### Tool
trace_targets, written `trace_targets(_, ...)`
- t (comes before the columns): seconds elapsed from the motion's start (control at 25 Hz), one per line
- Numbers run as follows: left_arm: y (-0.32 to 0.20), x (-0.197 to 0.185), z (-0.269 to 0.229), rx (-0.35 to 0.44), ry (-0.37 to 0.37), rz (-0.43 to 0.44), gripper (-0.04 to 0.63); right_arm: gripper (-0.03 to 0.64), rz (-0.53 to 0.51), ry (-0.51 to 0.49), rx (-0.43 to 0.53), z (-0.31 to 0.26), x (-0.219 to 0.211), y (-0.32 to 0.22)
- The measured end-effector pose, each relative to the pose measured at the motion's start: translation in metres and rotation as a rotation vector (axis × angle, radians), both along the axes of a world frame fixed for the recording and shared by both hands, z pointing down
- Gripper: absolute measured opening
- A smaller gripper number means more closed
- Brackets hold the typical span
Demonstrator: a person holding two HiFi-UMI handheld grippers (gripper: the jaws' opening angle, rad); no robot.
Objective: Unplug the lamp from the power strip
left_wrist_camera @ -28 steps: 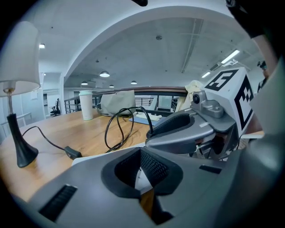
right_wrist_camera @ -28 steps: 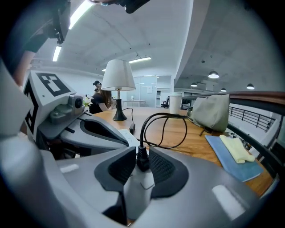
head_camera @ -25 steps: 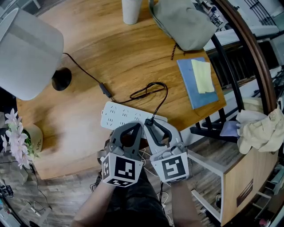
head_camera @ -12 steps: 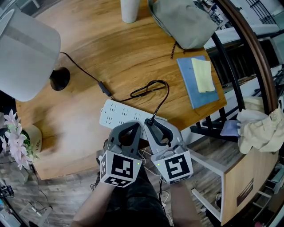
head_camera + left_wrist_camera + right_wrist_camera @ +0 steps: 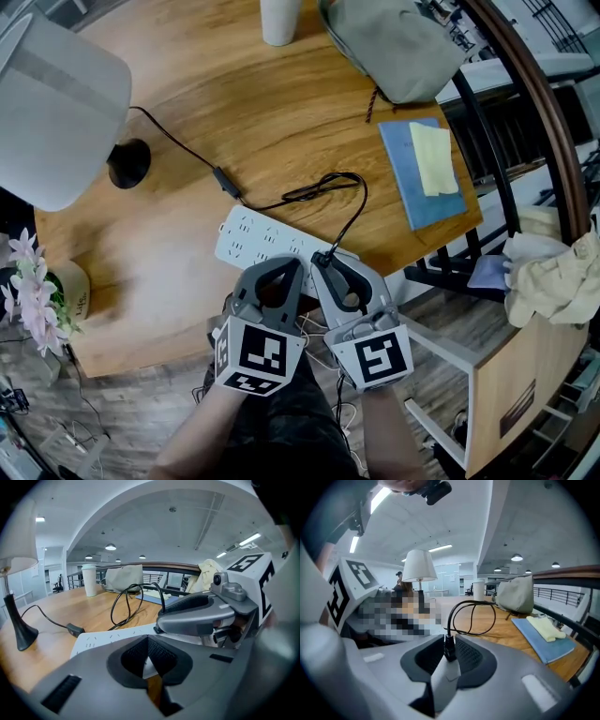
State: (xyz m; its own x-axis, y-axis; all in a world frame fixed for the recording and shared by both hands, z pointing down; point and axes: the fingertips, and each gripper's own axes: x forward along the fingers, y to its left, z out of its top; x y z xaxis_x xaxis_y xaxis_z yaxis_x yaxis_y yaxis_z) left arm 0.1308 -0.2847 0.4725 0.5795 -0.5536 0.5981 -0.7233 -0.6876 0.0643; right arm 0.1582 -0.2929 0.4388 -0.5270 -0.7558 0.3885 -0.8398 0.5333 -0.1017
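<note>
While the left gripper [image 5: 280, 269] bears on the power strip [image 5: 265, 242], the right gripper [image 5: 449, 645] pinches the lamp plug [image 5: 445, 679].
Right jaws have just been closing on the plug (seated at the strip's right end); left jaws are pressed together.

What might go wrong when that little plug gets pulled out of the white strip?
The right gripper, whose jaws have just been closing, pinches the small black plug only at its tips, so it may slip off. The power strip lies near the edge of the table; unless the left gripper at its near side keeps it down, it could lift or slide off with the pull. A hard yank might also tug the cord toward the lamp.
</note>
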Motion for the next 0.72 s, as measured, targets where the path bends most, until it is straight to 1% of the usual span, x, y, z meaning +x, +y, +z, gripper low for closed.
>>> trace_targets(0.08, 0.000, 0.000, 0.000, 0.000, -0.003, 0.000, -0.005, 0.081, 0.039, -0.106, 0.019, -0.015, 0.009, -0.006)
trace_targets(0.12, 0.000, 0.001, 0.000, -0.002, -0.002, -0.001, -0.005, 0.081, 0.033, -0.109, 0.040, -0.023, 0.011, -0.009)
trace_targets(0.2, -0.001, 0.001, 0.000, -0.011, 0.004, -0.006, -0.005, 0.081, -0.027, -0.037, 0.082, -0.034, 0.004, -0.010)
trace_targets(0.28, 0.000, 0.001, 0.001, -0.028, 0.014, -0.010, -0.005, 0.081, -0.054, -0.007, 0.087, -0.038, 0.000, -0.010)
trace_targets(0.36, -0.001, 0.000, -0.002, -0.036, 0.043, -0.014, -0.004, 0.081, -0.041, 0.008, 0.067, -0.036, 0.000, -0.008)
trace_targets(0.44, -0.005, -0.002, -0.010, -0.014, 0.084, -0.031, -0.005, 0.081, -0.033, 0.017, 0.054, -0.034, 0.002, -0.006)
trace_targets(0.56, -0.012, -0.011, -0.022, 0.025, 0.127, -0.070, -0.004, 0.083, -0.027, 0.035, 0.058, -0.031, 0.008, -0.008)
trace_targets(0.72, -0.017, -0.020, -0.034, 0.045, 0.162, -0.109, -0.003, 0.084, 0.022, 0.052, 0.027, -0.026, 0.020, -0.016)
